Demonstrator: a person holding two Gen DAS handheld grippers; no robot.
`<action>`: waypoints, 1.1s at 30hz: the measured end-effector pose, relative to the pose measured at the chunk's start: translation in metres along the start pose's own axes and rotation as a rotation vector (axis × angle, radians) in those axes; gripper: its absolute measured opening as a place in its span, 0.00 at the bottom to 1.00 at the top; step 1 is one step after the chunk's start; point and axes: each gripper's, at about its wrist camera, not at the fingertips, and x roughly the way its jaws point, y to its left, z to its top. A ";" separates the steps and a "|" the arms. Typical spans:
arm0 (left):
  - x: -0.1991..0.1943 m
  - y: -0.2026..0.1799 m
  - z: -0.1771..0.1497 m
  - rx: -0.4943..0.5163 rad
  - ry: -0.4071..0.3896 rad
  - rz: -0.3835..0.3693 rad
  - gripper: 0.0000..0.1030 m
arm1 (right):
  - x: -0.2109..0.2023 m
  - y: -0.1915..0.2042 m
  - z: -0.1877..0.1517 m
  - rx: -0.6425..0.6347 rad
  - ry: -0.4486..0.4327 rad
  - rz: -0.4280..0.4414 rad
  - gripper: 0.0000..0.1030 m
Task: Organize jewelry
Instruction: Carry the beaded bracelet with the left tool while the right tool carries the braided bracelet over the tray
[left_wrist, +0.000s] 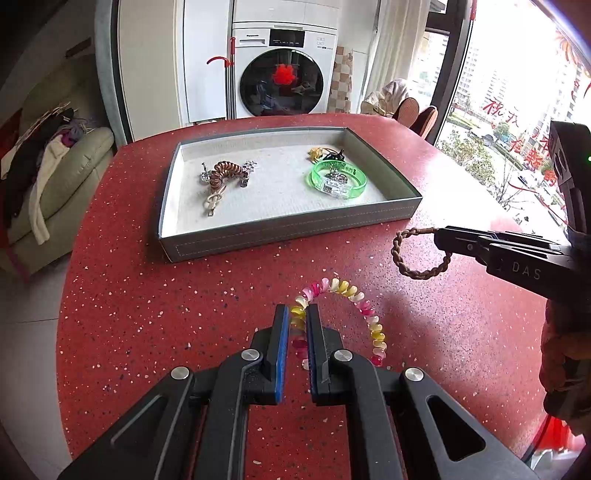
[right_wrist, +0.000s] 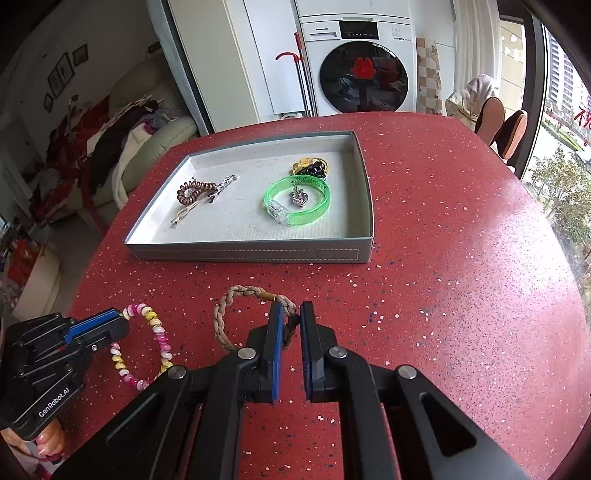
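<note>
left gripper (left_wrist: 297, 314) jaws clamp the spiral bracelet (left_wrist: 345, 291); right gripper (right_wrist: 291, 314) jaws clamp the braided bracelet (right_wrist: 236, 295).

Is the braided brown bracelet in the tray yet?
Out. The braided brown bracelet hangs clamped in the right gripper, short of the tray.
</note>
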 end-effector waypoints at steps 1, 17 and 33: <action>-0.001 0.001 0.001 -0.002 -0.005 0.000 0.27 | 0.000 0.000 0.002 0.001 -0.001 0.001 0.10; 0.001 0.030 0.055 -0.049 -0.082 0.024 0.27 | 0.010 0.008 0.044 0.011 -0.021 0.021 0.10; 0.045 0.047 0.100 -0.073 -0.067 0.058 0.27 | 0.046 0.002 0.084 0.044 -0.011 0.024 0.10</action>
